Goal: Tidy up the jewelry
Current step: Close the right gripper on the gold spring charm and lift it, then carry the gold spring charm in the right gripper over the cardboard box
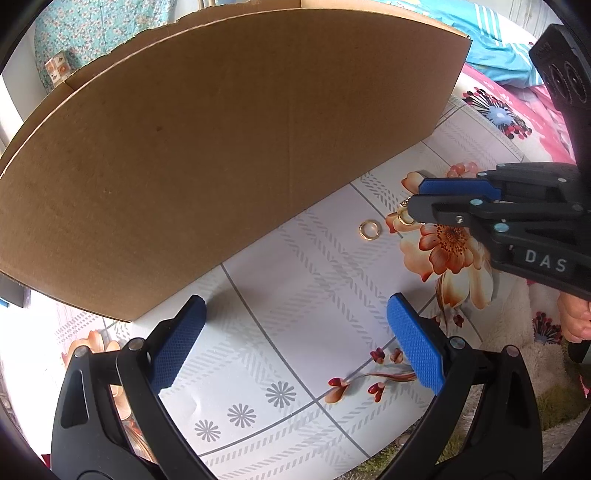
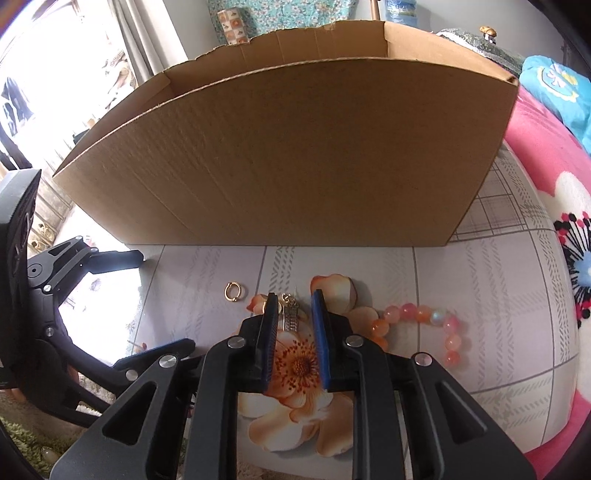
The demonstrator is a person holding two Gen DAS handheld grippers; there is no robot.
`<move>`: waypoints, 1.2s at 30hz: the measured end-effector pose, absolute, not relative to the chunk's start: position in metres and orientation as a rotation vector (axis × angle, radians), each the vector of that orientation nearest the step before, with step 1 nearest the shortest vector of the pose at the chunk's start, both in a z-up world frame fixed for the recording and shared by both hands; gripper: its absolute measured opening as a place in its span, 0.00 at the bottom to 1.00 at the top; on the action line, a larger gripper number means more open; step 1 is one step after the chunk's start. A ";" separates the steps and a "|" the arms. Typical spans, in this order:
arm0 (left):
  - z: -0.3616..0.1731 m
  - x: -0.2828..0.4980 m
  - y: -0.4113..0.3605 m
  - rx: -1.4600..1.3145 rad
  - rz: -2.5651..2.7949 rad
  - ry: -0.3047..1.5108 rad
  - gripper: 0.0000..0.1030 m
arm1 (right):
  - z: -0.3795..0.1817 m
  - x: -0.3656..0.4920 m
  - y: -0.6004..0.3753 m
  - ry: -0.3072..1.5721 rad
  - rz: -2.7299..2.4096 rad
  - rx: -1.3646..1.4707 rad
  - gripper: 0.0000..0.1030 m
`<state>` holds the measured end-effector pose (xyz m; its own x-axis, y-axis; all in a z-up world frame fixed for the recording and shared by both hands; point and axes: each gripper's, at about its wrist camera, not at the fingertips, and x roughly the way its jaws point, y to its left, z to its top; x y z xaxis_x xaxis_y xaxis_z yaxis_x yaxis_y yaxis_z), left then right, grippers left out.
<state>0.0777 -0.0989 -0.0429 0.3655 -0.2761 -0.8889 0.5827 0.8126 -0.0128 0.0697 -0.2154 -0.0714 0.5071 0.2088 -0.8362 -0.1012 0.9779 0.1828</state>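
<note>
Right wrist view: watch band [image 2: 290,318] between right claw [image 2: 294,306] pads.

You have a white tablecloth [image 2: 461,295] under everything, printed with grey plaid lines, small grey daisies and large orange flowers. To your right lies a pink blanket [image 2: 546,173] with white and blue blossoms, and on it, farther back, a bright blue cushion [image 2: 554,88]. Behind, you can see teal floral fabric [image 1: 92,33] and beside it a small carton [image 2: 231,26] with an orange and white pattern. A shaggy cream and green rug [image 1: 517,332] shows at the near edge.
</note>
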 end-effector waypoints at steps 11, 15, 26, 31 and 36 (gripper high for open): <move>-0.043 0.076 -0.098 0.329 -0.564 1.061 0.92 | -0.072 0.076 -0.207 1.022 0.166 0.123 0.07; -0.043 0.076 -0.099 0.327 -0.564 1.057 0.92 | -0.067 0.070 -0.222 1.008 0.168 0.222 0.07; -0.045 0.071 -0.095 0.324 -0.568 1.037 0.92 | -0.067 0.043 -0.235 1.003 0.180 0.311 0.07; -0.044 0.070 -0.093 0.328 -0.580 1.030 0.92 | -0.073 0.040 -0.235 1.005 0.177 0.329 0.07; -0.024 0.056 -0.095 0.332 -0.629 0.882 0.92 | -0.076 0.035 -0.242 0.994 0.168 0.346 0.07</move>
